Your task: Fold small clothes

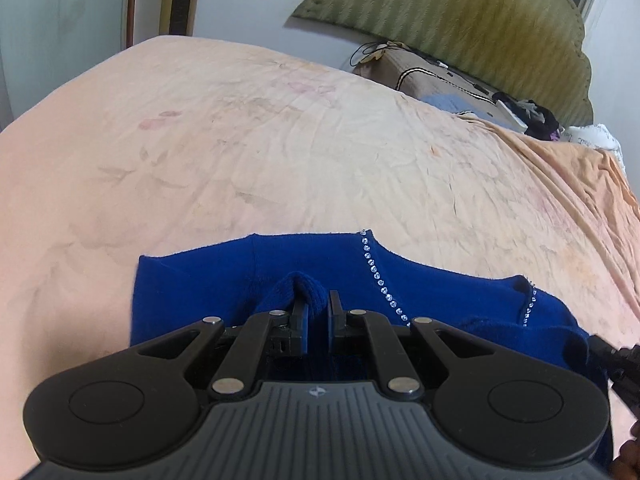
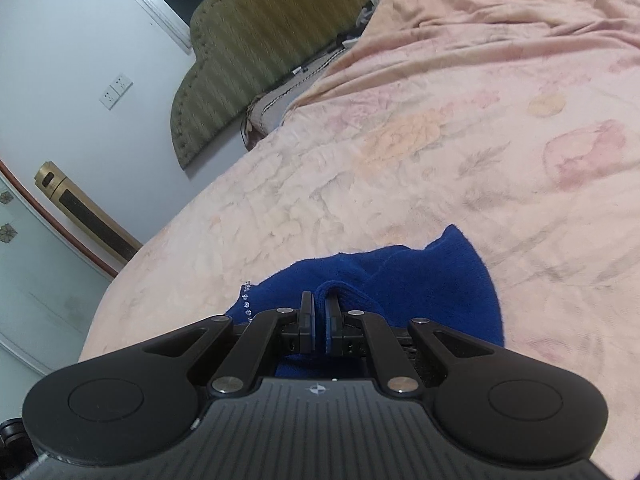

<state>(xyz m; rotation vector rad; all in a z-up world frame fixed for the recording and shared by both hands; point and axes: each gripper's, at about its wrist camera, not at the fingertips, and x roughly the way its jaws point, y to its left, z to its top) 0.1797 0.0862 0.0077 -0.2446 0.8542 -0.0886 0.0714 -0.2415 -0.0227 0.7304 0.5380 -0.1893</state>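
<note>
A small royal-blue knit garment [image 1: 224, 280] with lines of rhinestones [image 1: 378, 276] lies on the pink bedsheet [image 1: 240, 140]. My left gripper [image 1: 317, 304] is shut on a pinched ridge of its blue fabric, which bulges up between the pads. The right gripper's black tip [image 1: 612, 356] shows at the garment's right end. In the right wrist view the same blue garment [image 2: 448, 280] spreads ahead, and my right gripper [image 2: 320, 308] is shut on a fold of it. Much of the garment is hidden under both grippers.
The floral pink bedsheet [image 2: 440, 140] stretches ahead in both views. An olive padded headboard [image 1: 460, 12] stands by the wall, with a pillow and cables [image 1: 440, 80] below it. A gold tower appliance [image 2: 80, 212] stands beside the bed.
</note>
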